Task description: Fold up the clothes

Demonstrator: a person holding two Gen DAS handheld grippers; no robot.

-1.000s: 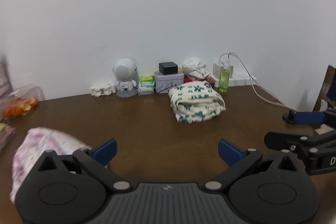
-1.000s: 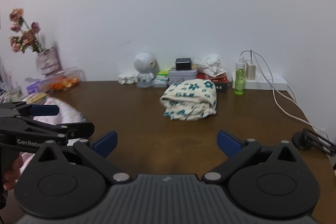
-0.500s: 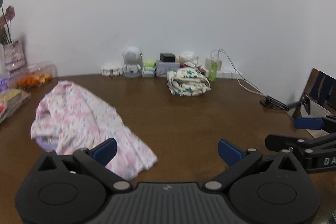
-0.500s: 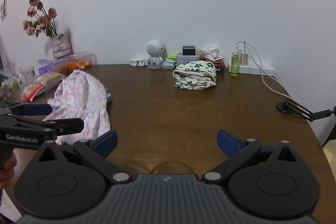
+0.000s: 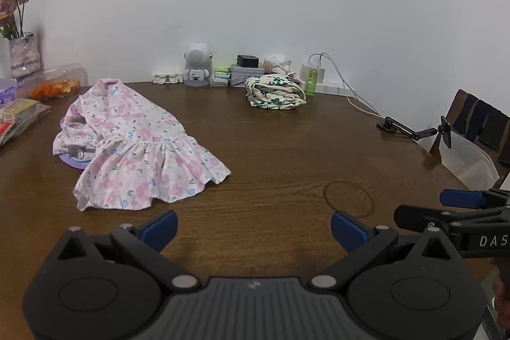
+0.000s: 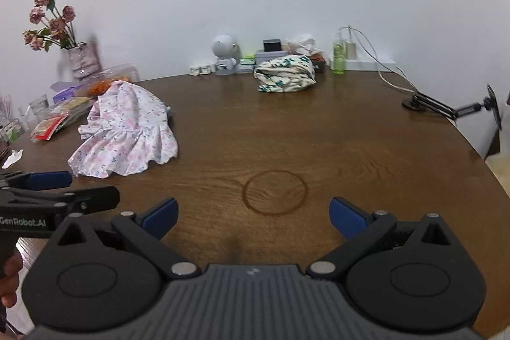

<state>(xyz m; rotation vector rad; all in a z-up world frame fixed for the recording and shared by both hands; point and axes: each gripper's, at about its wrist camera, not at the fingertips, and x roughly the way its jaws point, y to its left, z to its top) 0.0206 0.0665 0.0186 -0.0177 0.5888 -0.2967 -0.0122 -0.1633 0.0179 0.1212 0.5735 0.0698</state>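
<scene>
A pink floral child's dress (image 5: 137, 145) lies spread and rumpled on the left of the brown table (image 5: 287, 148); it also shows in the right wrist view (image 6: 127, 129). A folded cream garment with teal flowers (image 5: 275, 93) sits at the back, also in the right wrist view (image 6: 287, 74). My left gripper (image 5: 253, 227) is open and empty over the table's near edge, just short of the dress hem. My right gripper (image 6: 253, 215) is open and empty, to the right of the dress, and shows side-on in the left wrist view (image 5: 452, 206).
Along the back wall stand a white robot figure (image 5: 197, 64), small boxes (image 5: 247, 74), a green bottle (image 5: 311, 80) and a power strip with cable (image 6: 373, 64). A vase of flowers (image 6: 81, 59) and snack packs (image 5: 19, 117) are at left. A phone stand (image 5: 411, 129) is at right.
Both grippers have pulled back from the wall toward the near edge of the table. The dress, earlier close under the left gripper, now lies ahead of it. Both grippers stay open.
</scene>
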